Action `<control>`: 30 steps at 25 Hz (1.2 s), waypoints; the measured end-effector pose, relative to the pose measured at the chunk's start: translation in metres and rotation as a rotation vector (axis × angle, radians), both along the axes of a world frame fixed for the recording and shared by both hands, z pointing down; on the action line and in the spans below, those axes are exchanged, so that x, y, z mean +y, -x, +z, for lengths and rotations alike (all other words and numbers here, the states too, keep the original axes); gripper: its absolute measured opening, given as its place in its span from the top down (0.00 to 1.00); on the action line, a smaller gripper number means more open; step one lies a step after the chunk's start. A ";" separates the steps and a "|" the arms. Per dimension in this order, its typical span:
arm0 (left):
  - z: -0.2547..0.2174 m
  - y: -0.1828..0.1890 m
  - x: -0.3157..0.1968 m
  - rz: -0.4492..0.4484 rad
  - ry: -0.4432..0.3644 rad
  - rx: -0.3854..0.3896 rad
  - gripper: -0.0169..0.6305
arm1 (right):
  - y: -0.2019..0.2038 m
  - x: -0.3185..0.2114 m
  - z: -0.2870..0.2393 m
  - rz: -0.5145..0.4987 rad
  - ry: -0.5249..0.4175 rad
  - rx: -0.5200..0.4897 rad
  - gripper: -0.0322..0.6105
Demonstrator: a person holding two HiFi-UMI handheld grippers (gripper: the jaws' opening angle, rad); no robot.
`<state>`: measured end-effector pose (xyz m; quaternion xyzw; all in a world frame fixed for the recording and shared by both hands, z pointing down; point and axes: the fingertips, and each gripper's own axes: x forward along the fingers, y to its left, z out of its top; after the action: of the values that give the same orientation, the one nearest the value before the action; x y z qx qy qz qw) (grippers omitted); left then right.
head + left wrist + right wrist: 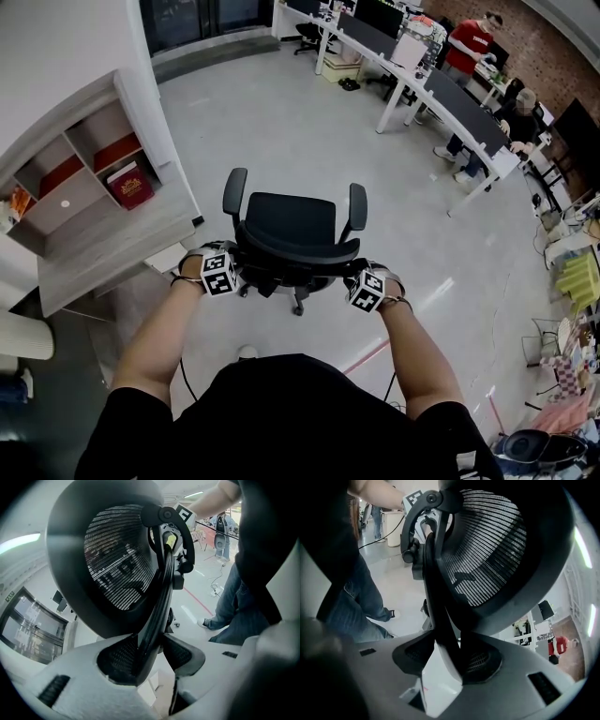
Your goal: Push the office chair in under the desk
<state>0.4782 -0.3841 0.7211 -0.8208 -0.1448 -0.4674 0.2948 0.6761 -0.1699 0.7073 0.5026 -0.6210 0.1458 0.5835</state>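
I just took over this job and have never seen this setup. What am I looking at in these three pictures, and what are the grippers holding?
There is no robot arm here: a person holds a two-jaw gripper in each hand. The head view looks steeply down from the person's head at a black office chair on the floor, with a grey desk to its left. The other two pictures come from cameras riding on the grippers, looking along their jaws. The left gripper and the right gripper each appear closed on a side edge of the chair's mesh backrest, from behind. The chair is not yet under the desk.
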 end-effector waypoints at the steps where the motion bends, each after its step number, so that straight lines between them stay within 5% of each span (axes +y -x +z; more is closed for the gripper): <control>1: 0.000 0.000 0.000 -0.004 0.002 -0.004 0.70 | 0.000 0.000 -0.001 0.000 -0.003 0.003 0.67; 20: 0.007 0.005 0.007 -0.040 0.003 -0.058 0.71 | -0.002 0.006 0.004 -0.037 -0.031 -0.004 0.67; 30: 0.011 0.004 0.019 -0.004 -0.104 -0.161 0.75 | -0.012 0.013 -0.001 -0.095 -0.065 -0.008 0.68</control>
<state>0.4737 -0.3651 0.7321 -0.7644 -0.1419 -0.5393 0.3236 0.6884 -0.1567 0.7066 0.4908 -0.6510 0.0997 0.5704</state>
